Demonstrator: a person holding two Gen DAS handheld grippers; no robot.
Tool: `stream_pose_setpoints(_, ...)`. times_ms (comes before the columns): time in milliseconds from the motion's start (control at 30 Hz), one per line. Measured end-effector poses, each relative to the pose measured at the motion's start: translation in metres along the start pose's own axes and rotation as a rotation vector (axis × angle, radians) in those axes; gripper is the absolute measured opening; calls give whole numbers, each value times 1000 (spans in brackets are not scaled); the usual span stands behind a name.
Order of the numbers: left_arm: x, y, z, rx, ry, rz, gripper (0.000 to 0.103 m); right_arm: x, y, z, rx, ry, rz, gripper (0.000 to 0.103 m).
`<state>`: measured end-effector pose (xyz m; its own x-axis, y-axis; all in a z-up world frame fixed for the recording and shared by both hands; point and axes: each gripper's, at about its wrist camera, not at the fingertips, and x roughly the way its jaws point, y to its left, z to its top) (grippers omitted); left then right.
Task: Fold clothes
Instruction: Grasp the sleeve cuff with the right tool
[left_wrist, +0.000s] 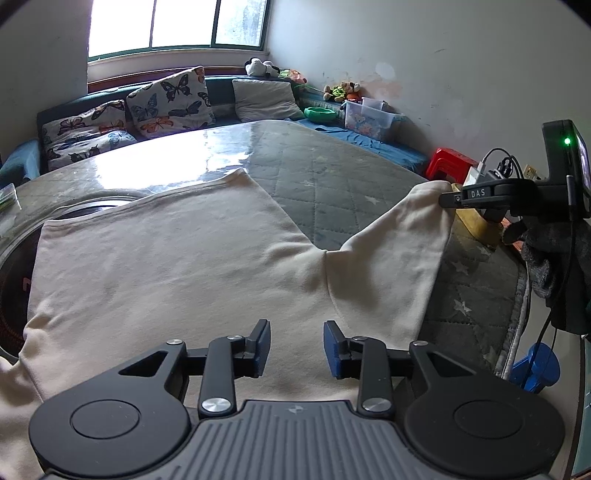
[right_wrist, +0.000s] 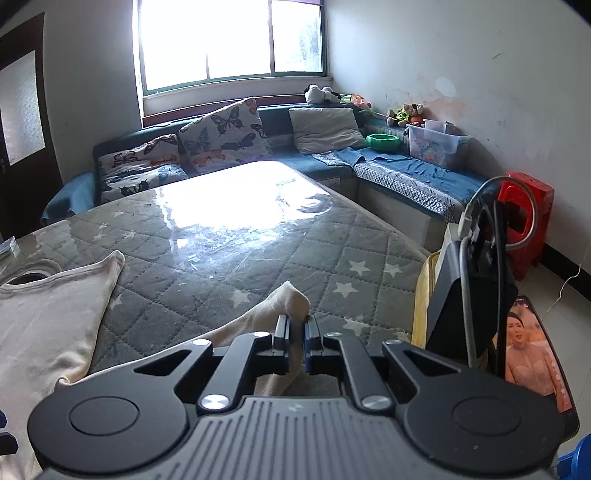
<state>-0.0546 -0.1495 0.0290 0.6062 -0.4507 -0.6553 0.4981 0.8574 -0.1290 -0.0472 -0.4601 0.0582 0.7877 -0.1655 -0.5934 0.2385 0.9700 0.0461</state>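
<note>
A cream long-sleeved top (left_wrist: 166, 258) lies spread flat on the quilted grey table cover (left_wrist: 325, 173). Its right sleeve (left_wrist: 399, 258) stretches out toward the table's right edge. My left gripper (left_wrist: 296, 349) is open and hovers just above the top's near part, holding nothing. My right gripper (right_wrist: 296, 326) is shut on the sleeve's cuff (right_wrist: 291, 297) and holds it slightly raised; it also shows in the left wrist view (left_wrist: 448, 197) at the sleeve's end. The top's body shows at the left of the right wrist view (right_wrist: 48, 317).
A dark round opening (left_wrist: 14, 266) in the table lies under the top's left side. A sofa with butterfly cushions (left_wrist: 166, 99) runs behind the table. A red stool (right_wrist: 524, 218), a yellow object (left_wrist: 476, 221) and a phone (right_wrist: 528, 350) are at the right edge.
</note>
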Motion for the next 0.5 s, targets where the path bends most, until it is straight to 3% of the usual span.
stream_pose_setpoints(500,5,-4,-5,22,20,7,35,-28,20,14,-47,-56,83,6)
